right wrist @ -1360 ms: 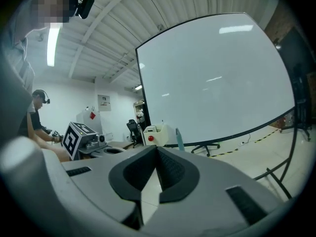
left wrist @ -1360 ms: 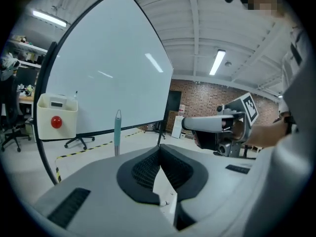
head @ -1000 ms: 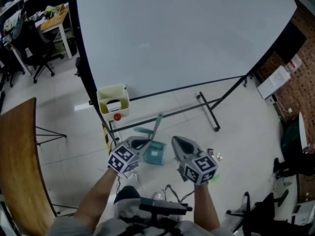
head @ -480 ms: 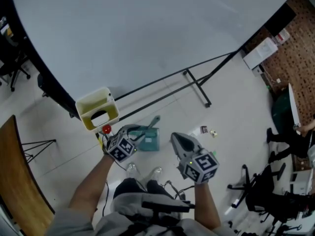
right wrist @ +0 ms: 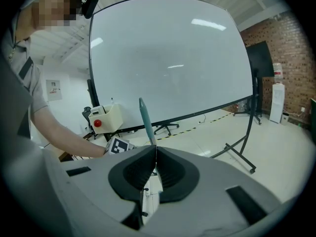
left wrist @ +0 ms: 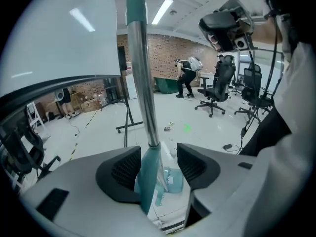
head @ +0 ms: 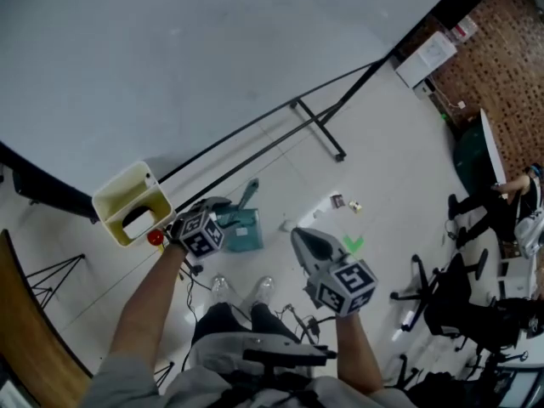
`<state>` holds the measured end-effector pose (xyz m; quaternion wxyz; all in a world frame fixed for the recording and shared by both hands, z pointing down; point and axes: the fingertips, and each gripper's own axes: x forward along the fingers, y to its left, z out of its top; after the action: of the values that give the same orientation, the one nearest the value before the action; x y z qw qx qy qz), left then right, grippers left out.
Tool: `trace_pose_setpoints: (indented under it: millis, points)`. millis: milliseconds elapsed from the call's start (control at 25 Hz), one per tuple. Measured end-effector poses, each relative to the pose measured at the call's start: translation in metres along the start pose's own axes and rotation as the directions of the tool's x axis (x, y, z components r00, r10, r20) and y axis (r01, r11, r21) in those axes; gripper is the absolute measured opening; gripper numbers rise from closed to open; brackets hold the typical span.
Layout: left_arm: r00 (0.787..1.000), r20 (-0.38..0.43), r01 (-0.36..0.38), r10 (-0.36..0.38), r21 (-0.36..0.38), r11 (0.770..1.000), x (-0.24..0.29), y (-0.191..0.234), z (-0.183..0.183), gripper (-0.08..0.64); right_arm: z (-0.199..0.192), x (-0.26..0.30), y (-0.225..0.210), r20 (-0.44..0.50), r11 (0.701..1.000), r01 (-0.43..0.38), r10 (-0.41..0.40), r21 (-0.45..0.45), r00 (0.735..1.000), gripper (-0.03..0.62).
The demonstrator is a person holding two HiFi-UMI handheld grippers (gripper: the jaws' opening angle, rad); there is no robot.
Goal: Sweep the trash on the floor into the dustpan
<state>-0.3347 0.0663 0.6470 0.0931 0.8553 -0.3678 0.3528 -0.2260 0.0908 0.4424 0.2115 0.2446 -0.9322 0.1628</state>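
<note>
Since the earlier frames the left gripper [head: 223,211] had dropped toward the dustpan [head: 238,235], and its jaws, closed before, were opening. The teal dustpan sat on the floor [head: 391,185] left of centre in the head view, just ahead of the person's feet, with its handle [left wrist: 140,83] standing nearly upright. In the left gripper view that handle ran up between the jaws; it lay against the left-hand pad and stood clear of the other, so nothing was clamped. The trash [head: 337,201], a few small scraps, lay to the right of the dustpan and well apart from it, with a green mark nearer the person. The right gripper [head: 299,236] hung between dustpan and trash with its jaws pressed together and nothing in them. A large whiteboard [head: 170,58] on a black stand filled the upper part of the picture, with a cream box [head: 127,206] at its left.

The step looked like letting go of the handle or resettling on it, with no sweeping begun. Next, the dustpan probably needed to be brought beside the scraps, and something found to push them in.
</note>
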Motion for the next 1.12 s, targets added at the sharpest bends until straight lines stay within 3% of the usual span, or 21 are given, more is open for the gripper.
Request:
trace_pose_setpoints:
  millis: [400,480,640,1080,1120]
  points:
    - [0.994,-0.079,0.080,-0.080,0.000,0.997,0.020,-0.008,-0.030,0.210,-0.006,-0.002,-0.013,-0.003,0.999,0.036,-0.036,0.036,0.999,0.000]
    - [0.994,-0.079,0.071,-0.070,0.012,0.997,0.021,-0.005,-0.030,0.153,-0.006,-0.003,-0.016,0.001,0.999,0.040,-0.040,0.035,0.999,0.000]
    - [0.992,-0.097,0.084,-0.079,0.044,0.995,0.021,-0.008,-0.030,0.128,-0.007,-0.006,-0.015,-0.001,0.998,0.045,-0.045,0.042,0.999,0.000]
    - [0.981,-0.122,0.149,-0.148,0.000,0.989,0.026,-0.054,-0.014,0.117,-0.002,-0.011,-0.007,0.011,1.000,0.019,-0.019,0.000,1.000,0.000]
    - [0.980,-0.128,0.149,-0.149,-0.006,0.989,0.028,-0.058,-0.013,0.117,-0.003,-0.011,-0.004,0.001,1.000,0.007,-0.007,-0.008,1.000,0.024]
